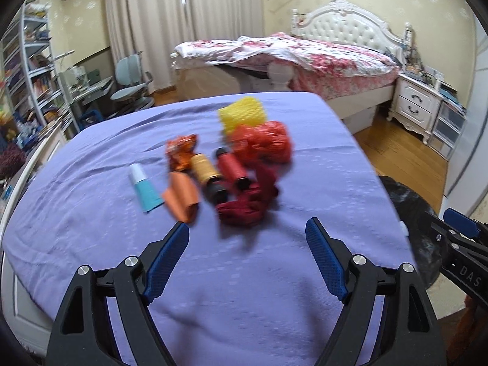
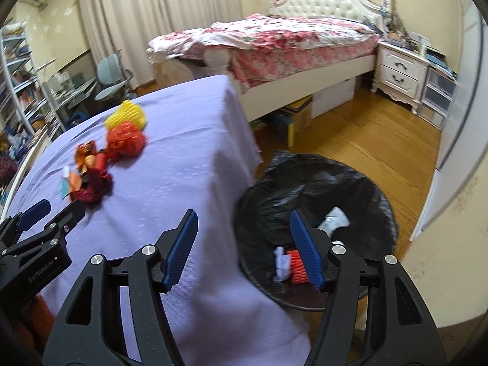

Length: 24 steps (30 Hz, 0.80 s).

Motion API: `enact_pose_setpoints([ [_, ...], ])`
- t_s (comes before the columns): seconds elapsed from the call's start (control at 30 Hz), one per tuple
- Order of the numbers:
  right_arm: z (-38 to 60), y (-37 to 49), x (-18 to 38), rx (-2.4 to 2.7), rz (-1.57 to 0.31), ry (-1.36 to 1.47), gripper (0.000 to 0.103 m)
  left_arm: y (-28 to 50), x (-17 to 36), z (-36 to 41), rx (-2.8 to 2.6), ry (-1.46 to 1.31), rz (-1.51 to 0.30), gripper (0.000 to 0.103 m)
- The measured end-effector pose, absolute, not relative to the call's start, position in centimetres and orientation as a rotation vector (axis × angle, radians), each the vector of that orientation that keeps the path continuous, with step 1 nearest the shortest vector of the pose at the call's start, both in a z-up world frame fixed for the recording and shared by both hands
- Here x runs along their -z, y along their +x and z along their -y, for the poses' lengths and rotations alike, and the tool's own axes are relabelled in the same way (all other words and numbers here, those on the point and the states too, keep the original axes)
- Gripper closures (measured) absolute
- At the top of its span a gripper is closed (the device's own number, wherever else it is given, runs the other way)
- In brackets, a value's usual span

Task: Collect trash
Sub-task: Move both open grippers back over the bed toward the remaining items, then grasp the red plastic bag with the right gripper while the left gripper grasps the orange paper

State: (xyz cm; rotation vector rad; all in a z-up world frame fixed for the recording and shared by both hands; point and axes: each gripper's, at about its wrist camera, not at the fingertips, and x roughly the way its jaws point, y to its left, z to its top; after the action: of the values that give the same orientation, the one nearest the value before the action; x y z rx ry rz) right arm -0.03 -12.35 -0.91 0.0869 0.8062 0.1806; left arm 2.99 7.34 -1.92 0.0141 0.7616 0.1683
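A pile of trash lies on the purple-covered table (image 1: 91, 219): a yellow foam net (image 1: 242, 114), a red-orange crumpled net (image 1: 262, 141), an orange wrapper (image 1: 180, 152), a yellow spool (image 1: 206, 172), a red spool (image 1: 231, 167), a dark red cloth (image 1: 244, 206), an orange scrap (image 1: 181, 198) and a teal-and-white tube (image 1: 145, 189). My left gripper (image 1: 247, 224) stands open just short of the pile, nothing between its fingers. My right gripper (image 2: 243, 213) is open and empty over the table's edge and the black-lined bin (image 2: 314, 180). In the bin lie white paper (image 2: 334, 218) and an orange net (image 2: 296, 267).
A bed (image 2: 274, 36) with a floral quilt stands behind the table. A white nightstand (image 2: 399, 70) and drawers are at the right wall. Shelves (image 1: 27, 70), a desk and a chair (image 1: 131, 82) are at the left. Wooden floor (image 2: 366, 134) surrounds the bin.
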Motion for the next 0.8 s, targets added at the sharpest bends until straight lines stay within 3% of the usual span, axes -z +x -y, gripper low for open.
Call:
enact_pose_setpoints([
  [0.37, 2.5, 0.3, 1.3, -0.363, -0.863, -0.007, 0.04, 2.0, 2.8, -15.9, -0.321, -0.046, -0.8, 0.024],
  [0.8, -4.6, 1.8, 1.7, -0.426, -0.895, -0.045, 0.034, 1.3, 3.6, -19.4, -0.373, -0.101, -0.819, 0.024],
])
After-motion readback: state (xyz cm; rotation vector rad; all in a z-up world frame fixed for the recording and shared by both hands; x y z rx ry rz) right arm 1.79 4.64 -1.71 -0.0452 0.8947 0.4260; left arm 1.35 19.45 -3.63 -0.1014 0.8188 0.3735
